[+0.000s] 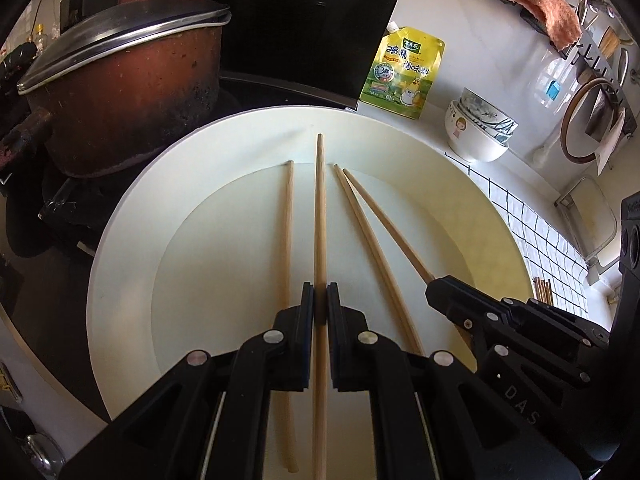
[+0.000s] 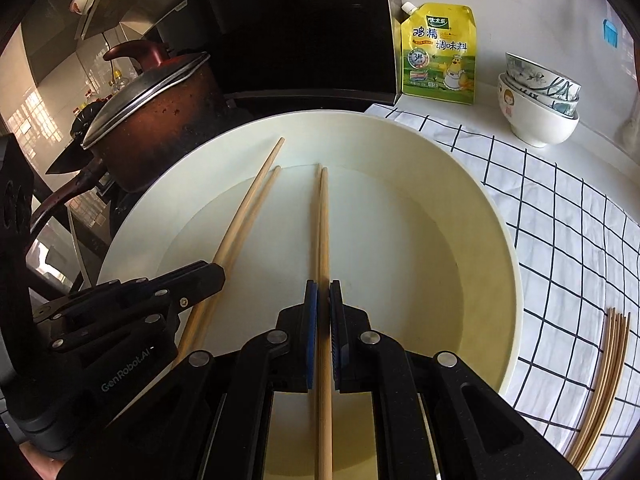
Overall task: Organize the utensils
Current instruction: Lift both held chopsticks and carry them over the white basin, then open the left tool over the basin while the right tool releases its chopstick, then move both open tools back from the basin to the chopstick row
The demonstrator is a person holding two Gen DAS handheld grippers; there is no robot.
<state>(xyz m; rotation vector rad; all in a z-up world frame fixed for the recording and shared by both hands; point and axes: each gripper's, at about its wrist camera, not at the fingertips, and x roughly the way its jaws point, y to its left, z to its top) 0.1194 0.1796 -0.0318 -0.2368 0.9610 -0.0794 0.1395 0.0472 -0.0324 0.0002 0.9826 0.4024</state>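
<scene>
Left gripper [image 1: 320, 300] clamped on one wooden chopstick [image 1: 320, 208], jaws narrow, stick held above large cream plate [image 1: 120, 248], likely lifted for sorting. Loose chopstick [image 1: 287, 224] lay on plate just left. Right gripper [image 2: 323, 300] pinched another chopstick [image 2: 324, 220] over plate middle, jaws narrow. Right view alone showed chopstick bundle [image 2: 608, 376] on checked cloth [image 2: 560, 220] at near right, probable gathering spot. Left view alone showed orange dishcloth [image 1: 540, 4] at far right.

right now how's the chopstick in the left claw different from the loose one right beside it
The held chopstick is clamped in the left claw and lifted; the loose chopstick lies flat in the white plate. The held one's tip reaches farther toward the plate's far rim. Both are plain light wood, roughly parallel.
</scene>
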